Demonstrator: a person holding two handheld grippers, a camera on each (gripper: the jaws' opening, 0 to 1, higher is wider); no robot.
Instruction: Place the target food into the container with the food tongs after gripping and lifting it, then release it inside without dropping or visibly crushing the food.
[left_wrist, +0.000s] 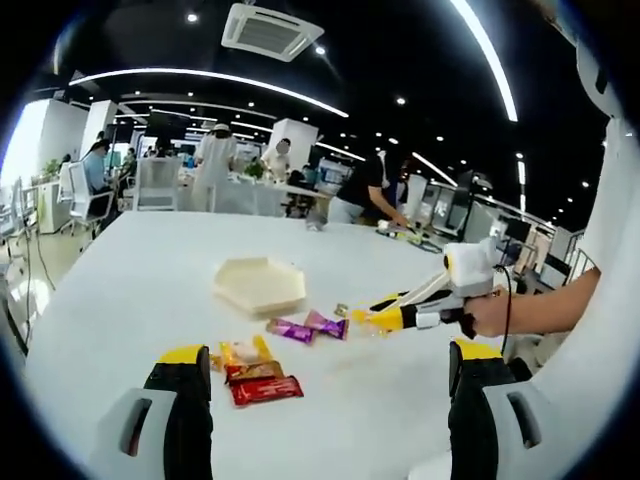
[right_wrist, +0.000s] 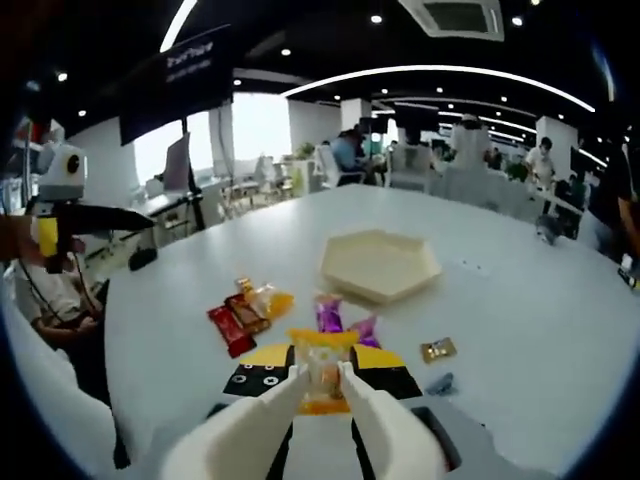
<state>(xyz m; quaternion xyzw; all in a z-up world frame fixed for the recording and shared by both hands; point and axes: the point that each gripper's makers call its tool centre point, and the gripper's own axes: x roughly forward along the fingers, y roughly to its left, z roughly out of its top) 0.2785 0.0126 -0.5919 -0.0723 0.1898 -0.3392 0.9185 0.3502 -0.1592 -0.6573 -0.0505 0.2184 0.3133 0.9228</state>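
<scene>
Orange-wrapped candy (right_wrist: 322, 372) sits pinched between the two white tong tips that rise from the bottom of the right gripper view; the right gripper (right_wrist: 322, 385) thus has its fingers drawn narrow on the food. From the left gripper view the same tool (left_wrist: 372, 316) enters at about three o'clock, held by a hand (left_wrist: 490, 313), its yellow tip low over the white counter (left_wrist: 130, 290). Whether the candy is already clear of the counter cannot be told.

The step in hand is judged to be the grip, or the very start of the lift. The pale hexagonal tray (right_wrist: 380, 263) stands empty at about one o'clock from the held candy, beyond two purple candies (right_wrist: 340, 322). Red bars (right_wrist: 232, 328) and a yellow sweet lie at ten o'clock, and a small gold wrapper (right_wrist: 437, 350) at three o'clock.

The left gripper (left_wrist: 330, 385) hangs idle, its black fingers (left_wrist: 185, 400) spread wide with nothing between them.

The next move calls for a straight lift, a carry forward over the purple candies to above the tray, then a gentle opening inside its rim, with pressure kept light so the wrapper is not crushed.
</scene>
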